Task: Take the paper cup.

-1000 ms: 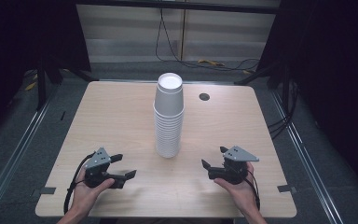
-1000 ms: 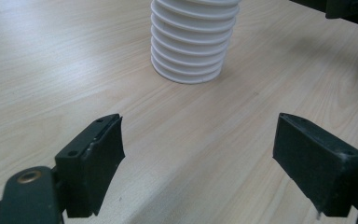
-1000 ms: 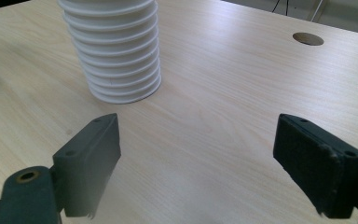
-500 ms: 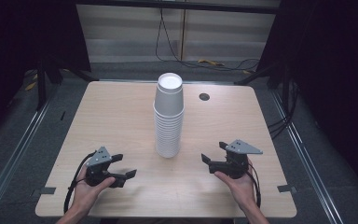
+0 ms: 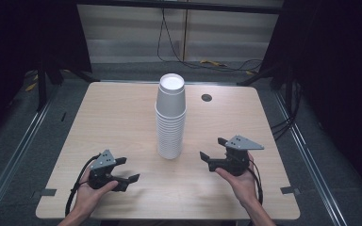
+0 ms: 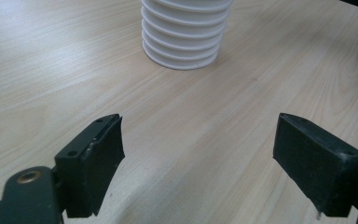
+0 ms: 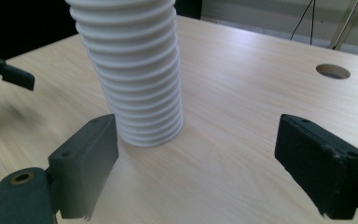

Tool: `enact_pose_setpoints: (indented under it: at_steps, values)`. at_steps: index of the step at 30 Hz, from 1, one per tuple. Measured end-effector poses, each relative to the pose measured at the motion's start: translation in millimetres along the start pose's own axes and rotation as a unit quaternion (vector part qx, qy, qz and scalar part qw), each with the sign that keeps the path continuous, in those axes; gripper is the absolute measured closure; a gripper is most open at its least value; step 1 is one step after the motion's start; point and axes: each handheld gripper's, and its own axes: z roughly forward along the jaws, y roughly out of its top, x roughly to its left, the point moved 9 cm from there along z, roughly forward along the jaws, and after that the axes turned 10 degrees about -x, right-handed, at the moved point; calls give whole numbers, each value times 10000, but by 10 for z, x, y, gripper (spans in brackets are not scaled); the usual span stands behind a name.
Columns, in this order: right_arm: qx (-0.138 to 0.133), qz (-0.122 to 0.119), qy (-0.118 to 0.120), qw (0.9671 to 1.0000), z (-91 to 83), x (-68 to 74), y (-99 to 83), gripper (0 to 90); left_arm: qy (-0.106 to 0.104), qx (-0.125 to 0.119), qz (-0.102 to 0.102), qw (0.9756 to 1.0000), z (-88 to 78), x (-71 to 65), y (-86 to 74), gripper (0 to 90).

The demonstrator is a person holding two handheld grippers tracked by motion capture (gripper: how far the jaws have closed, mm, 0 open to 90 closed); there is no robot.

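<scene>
A tall stack of white paper cups (image 5: 171,117), mouths down, stands in the middle of the wooden table (image 5: 113,117). My left gripper (image 5: 128,169) rests near the front left edge with its jaws open and nothing between them; its own view has the stack's base (image 6: 184,32) ahead of the empty gap (image 6: 198,154). My right gripper (image 5: 212,148) hovers right of the stack, open and empty, pointing toward the lower cups (image 7: 135,70), which stand just beyond its left jaw (image 7: 198,149).
A round cable hole (image 5: 206,97) lies in the table behind and right of the stack. The left gripper's jaws (image 7: 9,74) appear at the far left of the right gripper view. Dark floor and cables surround the table.
The right gripper has risen a little off the table and edged toward the stack. The left gripper and the cups have not moved.
</scene>
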Motion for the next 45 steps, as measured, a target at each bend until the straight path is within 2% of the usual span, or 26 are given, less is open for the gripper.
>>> enact_pose_setpoints:
  at_steps: [3, 4, 10, 13, 17, 18, 21, 22, 27, 28, 29, 30, 35, 36, 42, 43, 45]
  values:
    - [-61, 27, 8, 10000, -10, 12, 79, 132, 42, -89, 79, 9999, -24, 2, 25, 158]
    - [-84, 9, 110, 9999, -21, 42, 130, 135, 45, -106, 154, 9998, -29, -5, 37, 158]
    - [-221, -81, 212, 9995, -18, 102, 245, 132, -17, -35, 166, 9999, 0, -14, 17, 158]
    - [-272, -151, 421, 9986, 18, 200, 328, 134, 7, -47, 162, 9999, 10, -4, 26, 158]
    - [-269, -220, 507, 9981, 51, 254, 392, 134, 0, -2, 192, 9998, 28, 3, 17, 158]
    - [-327, -221, 638, 9972, 74, 279, 458, 134, -5, 3, 152, 9999, 35, -4, 12, 158]
    - [-389, -191, 816, 9957, 106, 312, 543, 134, -18, 19, 192, 9998, 39, -12, 11, 159]
    - [-386, -185, 838, 9956, 124, 317, 563, 135, -13, 14, 255, 9997, 31, -11, 18, 160]
    - [-337, -259, 879, 9952, 175, 344, 630, 150, 52, -32, 252, 9997, 23, -2, 33, 160]
    - [-429, -317, 879, 9947, 161, 341, 708, 181, 33, -3, 223, 9997, 25, -2, 24, 160]
    - [-429, -317, 879, 9947, 161, 341, 708, 181, 33, -3, 223, 9997, 25, -2, 24, 160]
    - [-606, -313, 887, 9937, 157, 336, 799, 175, 25, 11, 253, 9997, 29, -4, 20, 160]
    - [-702, -341, 865, 9932, 175, 325, 915, 162, -16, 38, 305, 9995, 41, -28, 12, 160]
    - [-745, -423, 901, 9922, 201, 333, 955, 163, -34, 43, 319, 9995, 47, -34, 12, 160]
    - [-755, -527, 974, 9910, 245, 366, 1072, 180, -21, 115, 323, 9994, 59, -33, -4, 161]
    - [-824, -527, 1082, 9893, 242, 378, 1145, 185, -21, 116, 326, 9994, 58, -32, -4, 161]
    - [-825, -477, 1137, 9889, 251, 380, 1224, 173, -24, 115, 325, 9994, 59, -30, -4, 161]
